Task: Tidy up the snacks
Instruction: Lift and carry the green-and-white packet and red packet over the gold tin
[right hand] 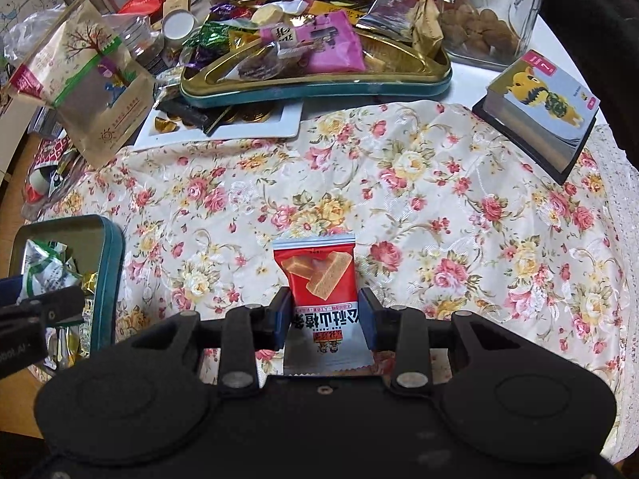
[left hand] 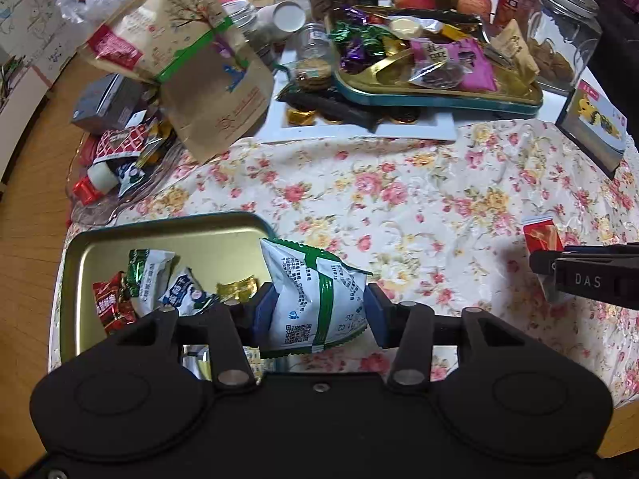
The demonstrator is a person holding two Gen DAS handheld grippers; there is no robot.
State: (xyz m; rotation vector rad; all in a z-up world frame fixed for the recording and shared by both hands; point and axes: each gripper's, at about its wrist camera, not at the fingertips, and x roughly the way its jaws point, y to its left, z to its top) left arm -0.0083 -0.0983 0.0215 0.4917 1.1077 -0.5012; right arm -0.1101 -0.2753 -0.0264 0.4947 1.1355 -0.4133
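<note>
Snacks: puffy white-green packet (left hand: pixel 315 299), flat red-white packet (right hand: pixel 324 299), both gripper-clamped.

Snack packets (left hand: pixel 159 279) in tin (left hand: pixel 167 235) on tablecloth (left hand: pixel 399 199)

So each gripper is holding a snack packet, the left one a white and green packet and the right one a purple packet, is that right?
Not quite. The right gripper holds a red and white packet, not a purple one; the right wrist view shows it between the blue pads. The rest stands: the left gripper holds the white and green packet.
</note>
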